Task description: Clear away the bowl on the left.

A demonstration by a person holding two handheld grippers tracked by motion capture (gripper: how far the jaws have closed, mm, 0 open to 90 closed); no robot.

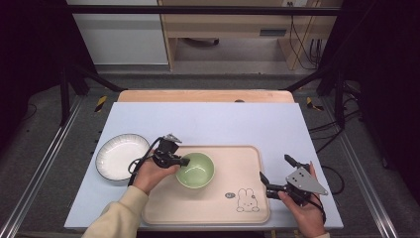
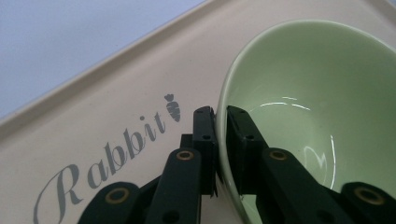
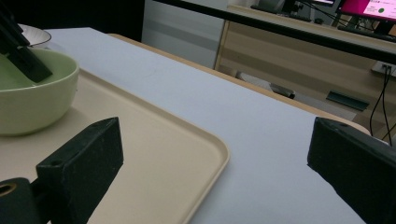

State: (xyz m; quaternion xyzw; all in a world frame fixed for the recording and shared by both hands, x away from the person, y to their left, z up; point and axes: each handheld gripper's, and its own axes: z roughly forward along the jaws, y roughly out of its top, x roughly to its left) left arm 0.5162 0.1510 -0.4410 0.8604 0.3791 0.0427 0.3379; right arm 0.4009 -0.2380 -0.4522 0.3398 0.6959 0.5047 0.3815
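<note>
Left to right across the high view. A white plate (image 1: pixel 122 156) with a ribbed rim lies on the pale blue table (image 1: pixel 208 121), just beside the left edge of the beige tray (image 1: pixel 247 168) and apart from the bowl.

Next, the left gripper (image 1: pixel 184 161), held in the person's left hand (image 1: pixel 151 174), pinches the near-left rim of the green bowl (image 1: pixel 196 170). In the left gripper view its narrow-set jaws stand one outside and one inside the bowl wall (image 2: pixel 261 74), pressed on the thin rim.

The green bowl is round, pale green, glossy inside with curved highlights, and empty. It stands upright in the left half of the tray, mouth facing up; being round, it has no long axis across the table. In the right gripper view it rests flat on the tray floor (image 3: pixel 154 154), with a black jaw of the left gripper dipping into it.

Printed on the tray: the word "Rabbit" with a small carrot, and a rabbit drawing (image 1: pixel 246 200) near the front edge.

Far right, the right gripper (image 1: pixel 275 172), in the right hand (image 1: pixel 304 210), rests at the tray's right edge, jaws wide apart with nothing between them.
</note>
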